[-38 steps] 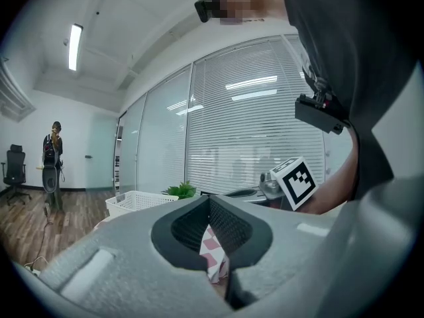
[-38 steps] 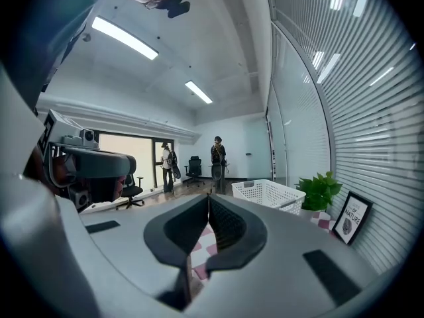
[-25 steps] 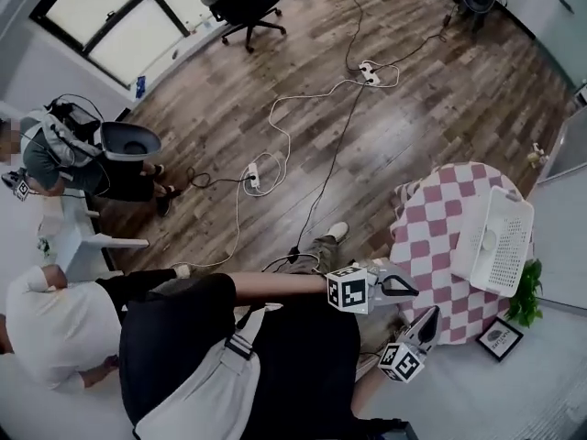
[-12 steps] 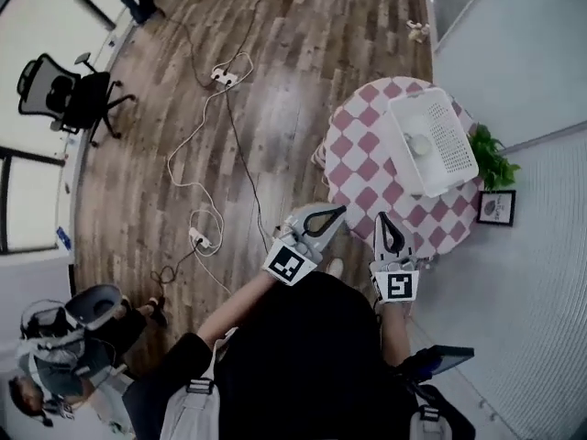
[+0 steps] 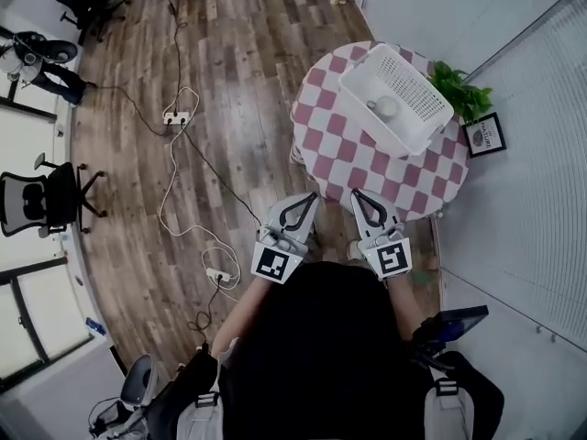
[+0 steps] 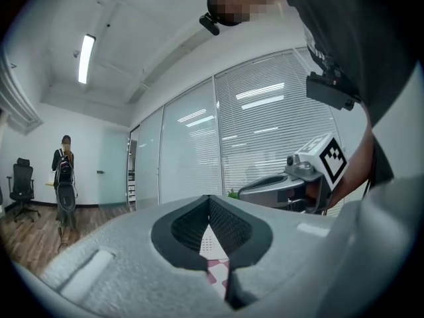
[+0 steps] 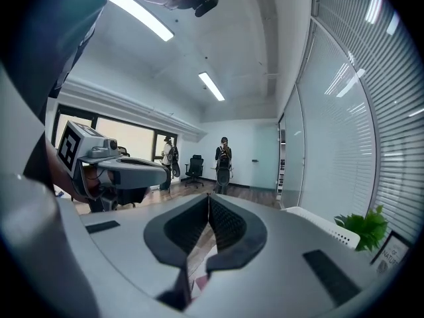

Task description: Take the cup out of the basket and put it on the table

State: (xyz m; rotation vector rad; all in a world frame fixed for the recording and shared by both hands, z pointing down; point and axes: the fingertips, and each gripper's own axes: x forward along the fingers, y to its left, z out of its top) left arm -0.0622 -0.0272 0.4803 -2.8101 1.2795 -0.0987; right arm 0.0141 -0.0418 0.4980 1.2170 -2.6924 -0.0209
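Note:
A white slotted basket (image 5: 408, 88) stands on the far half of a round table with a pink-and-white checked cloth (image 5: 353, 159). Inside the basket lies a pale cup (image 5: 387, 107). My left gripper (image 5: 311, 198) and right gripper (image 5: 355, 194) hang side by side just short of the table's near edge, both pointing at it. Both are shut, with nothing between the jaws. In the left gripper view the pads (image 6: 209, 207) meet, and the right gripper (image 6: 286, 184) shows beside them. The right gripper view shows its pads (image 7: 209, 203) closed and the basket's rim (image 7: 322, 226) ahead to the right.
A potted plant (image 5: 456, 88) and a small framed picture (image 5: 483, 136) sit behind the table by the blinds. Cables and a power strip (image 5: 174, 115) trail over the wooden floor on the left. An office chair (image 5: 50, 200) stands far left. People stand across the room (image 7: 223, 156).
The head view has swung round, so the table and basket now lie straight ahead. Both grippers have come level, side by side before the table. Their jaws stayed shut.

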